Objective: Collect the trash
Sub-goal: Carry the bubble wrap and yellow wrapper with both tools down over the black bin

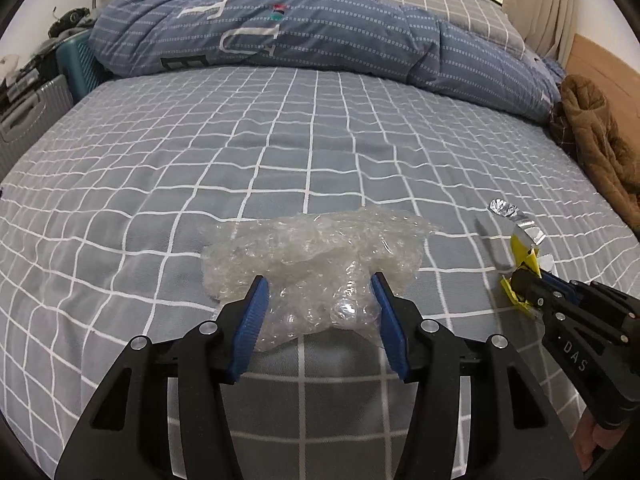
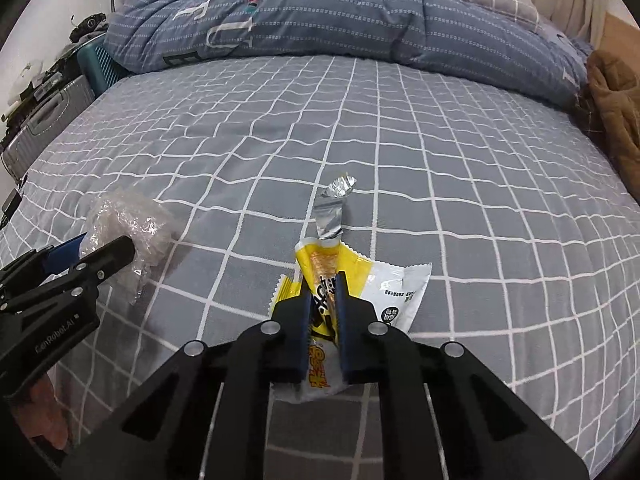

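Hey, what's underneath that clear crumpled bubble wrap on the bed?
Only the grey checked bedsheet shows around and faintly through the bubble wrap. Its crumpled middle hides whatever might lie beneath.

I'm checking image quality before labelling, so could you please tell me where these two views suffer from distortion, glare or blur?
Left wrist view: fisheye bends the bedsheet grid; the bubble wrap glints mildly; sharp overall. Right wrist view: same bending, dark corners; the snack wrapper has a shiny foil strip, print readable.

Crumpled bubble wrap [image 1: 316, 268]; yellow wrapper [image 2: 360, 280], apparently torn.
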The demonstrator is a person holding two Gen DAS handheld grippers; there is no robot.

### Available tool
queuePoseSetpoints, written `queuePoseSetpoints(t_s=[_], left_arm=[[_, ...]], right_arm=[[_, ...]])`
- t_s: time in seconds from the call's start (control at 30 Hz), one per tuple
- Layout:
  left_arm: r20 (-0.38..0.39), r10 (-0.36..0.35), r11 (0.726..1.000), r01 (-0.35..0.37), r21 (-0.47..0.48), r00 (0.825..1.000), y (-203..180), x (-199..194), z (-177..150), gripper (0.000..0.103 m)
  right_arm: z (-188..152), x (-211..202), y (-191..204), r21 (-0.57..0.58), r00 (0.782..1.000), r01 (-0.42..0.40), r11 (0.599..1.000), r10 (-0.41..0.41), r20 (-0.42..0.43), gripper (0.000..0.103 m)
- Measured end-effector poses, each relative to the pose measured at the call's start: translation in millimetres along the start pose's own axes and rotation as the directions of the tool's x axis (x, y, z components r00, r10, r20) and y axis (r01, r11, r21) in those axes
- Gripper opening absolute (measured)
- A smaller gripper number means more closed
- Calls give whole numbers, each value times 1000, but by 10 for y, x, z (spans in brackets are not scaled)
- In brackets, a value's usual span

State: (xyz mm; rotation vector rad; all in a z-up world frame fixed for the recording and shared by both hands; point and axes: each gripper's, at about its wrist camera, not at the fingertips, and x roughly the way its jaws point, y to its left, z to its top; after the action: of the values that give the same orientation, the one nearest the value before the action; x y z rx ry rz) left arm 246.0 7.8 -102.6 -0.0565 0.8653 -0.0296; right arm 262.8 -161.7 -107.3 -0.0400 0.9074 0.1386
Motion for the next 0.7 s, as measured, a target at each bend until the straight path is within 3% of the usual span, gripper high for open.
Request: queuePoseSetpoints(t_s=[0.7], left_arm=[[78,-33,999,33,8,996,-186,-735,-232,50]], right_arm=[[-309,-878,109,-22,992,33,999,-30,124,10]])
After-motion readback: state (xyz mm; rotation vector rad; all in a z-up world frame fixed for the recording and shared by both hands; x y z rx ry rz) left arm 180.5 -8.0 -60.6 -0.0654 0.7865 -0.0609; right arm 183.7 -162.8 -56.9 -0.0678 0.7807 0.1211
